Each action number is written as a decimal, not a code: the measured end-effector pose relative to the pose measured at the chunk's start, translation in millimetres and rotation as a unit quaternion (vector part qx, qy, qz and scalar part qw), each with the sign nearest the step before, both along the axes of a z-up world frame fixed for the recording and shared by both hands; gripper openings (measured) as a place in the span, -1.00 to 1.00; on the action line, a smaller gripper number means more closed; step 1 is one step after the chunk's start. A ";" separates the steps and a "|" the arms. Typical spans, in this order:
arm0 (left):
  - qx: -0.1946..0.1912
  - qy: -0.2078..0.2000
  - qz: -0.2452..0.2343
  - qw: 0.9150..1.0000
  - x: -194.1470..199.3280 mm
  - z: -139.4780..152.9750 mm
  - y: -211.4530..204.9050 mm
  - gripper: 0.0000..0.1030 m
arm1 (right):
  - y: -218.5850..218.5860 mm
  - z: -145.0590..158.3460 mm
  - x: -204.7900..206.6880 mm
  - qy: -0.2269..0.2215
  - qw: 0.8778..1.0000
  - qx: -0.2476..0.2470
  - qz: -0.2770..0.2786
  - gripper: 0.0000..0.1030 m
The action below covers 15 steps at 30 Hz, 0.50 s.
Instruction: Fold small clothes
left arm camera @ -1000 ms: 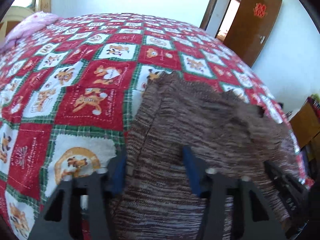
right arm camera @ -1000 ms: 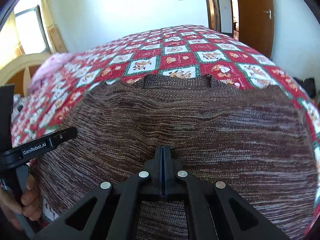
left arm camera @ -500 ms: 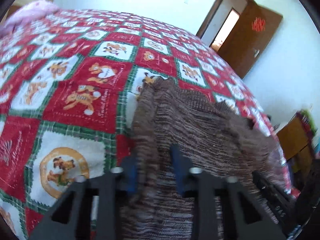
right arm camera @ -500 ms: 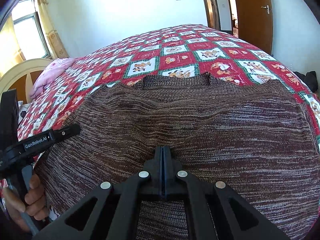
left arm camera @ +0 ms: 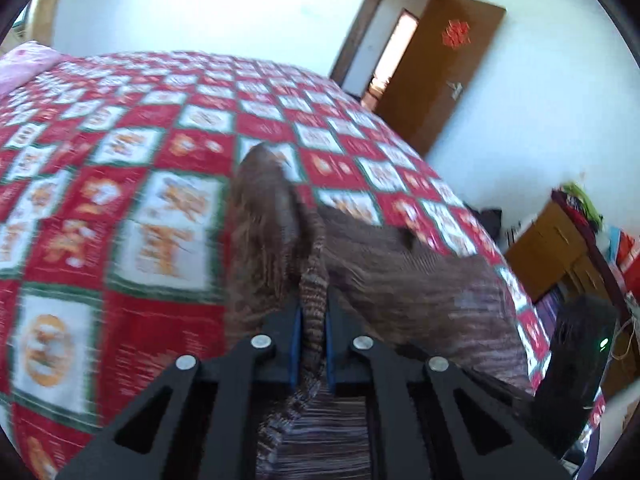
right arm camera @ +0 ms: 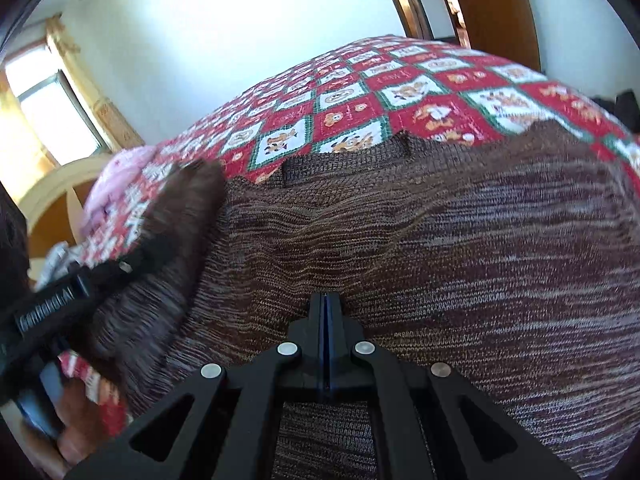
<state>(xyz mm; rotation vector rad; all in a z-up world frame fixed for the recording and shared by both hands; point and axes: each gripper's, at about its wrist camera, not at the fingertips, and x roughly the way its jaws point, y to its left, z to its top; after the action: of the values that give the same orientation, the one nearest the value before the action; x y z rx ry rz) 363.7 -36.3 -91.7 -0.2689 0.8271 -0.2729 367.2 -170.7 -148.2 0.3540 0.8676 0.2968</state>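
Sweater, brown marled knit, lies spread on the red-and-white patchwork quilt, with its left edge bunched between the fingers of the left gripper

Left gripper: jaws clamped on a gathered ridge of knit that stands up between the blue pads. A second ago these jaws stood wide apart over flat fabric; they narrowed through the half-second frame and now pinch it. Ahead of the fingertips the sleeve side rises in a hump off the quilt where it lay flat before, so the edge appears to be lifting.

Right gripper: jaws pressed together with nothing between them, tips resting on or just over the sweater's middle, same as in both earlier frames. Beyond its tips is the body of the sweater, then the neckline, then bare quilt.

Reading for the task: grasp on the left side looks secured, right gripper probably acting as a hold-down; first fold across the body seems to be starting, not yet laid.

Hard to make out:
- Left view smeared by motion; quilt pattern blurred
- In the right view the left gripper and lifted cloth are a dark blur beside the fingers; a hand is partly cut off at the lower left edge
- Hem nearest both cameras hidden under the gripper frames
- Whether the right tips actually press the knit: cannot tell
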 end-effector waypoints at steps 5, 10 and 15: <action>0.051 0.006 -0.017 0.999 -2.2 -22.5 -27.1 -0.81 | -7.7 -3.0 2.4 0.013 0.999 0.042 -0.005 -1.00; 0.092 -0.002 -0.028 0.995 -8.5 -16.4 -29.3 -0.66 | -9.8 -5.1 3.0 0.018 0.998 0.060 -0.004 -1.00; 0.079 -0.013 -0.080 0.994 -33.1 4.9 -8.0 0.62 | -9.9 -5.2 3.8 0.016 0.998 0.057 -0.003 -1.00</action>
<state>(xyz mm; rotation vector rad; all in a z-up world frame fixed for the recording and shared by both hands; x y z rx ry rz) 330.6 -44.3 -86.8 -0.0509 0.8401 -0.3587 371.0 -180.5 -153.3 0.4676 0.8837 0.3365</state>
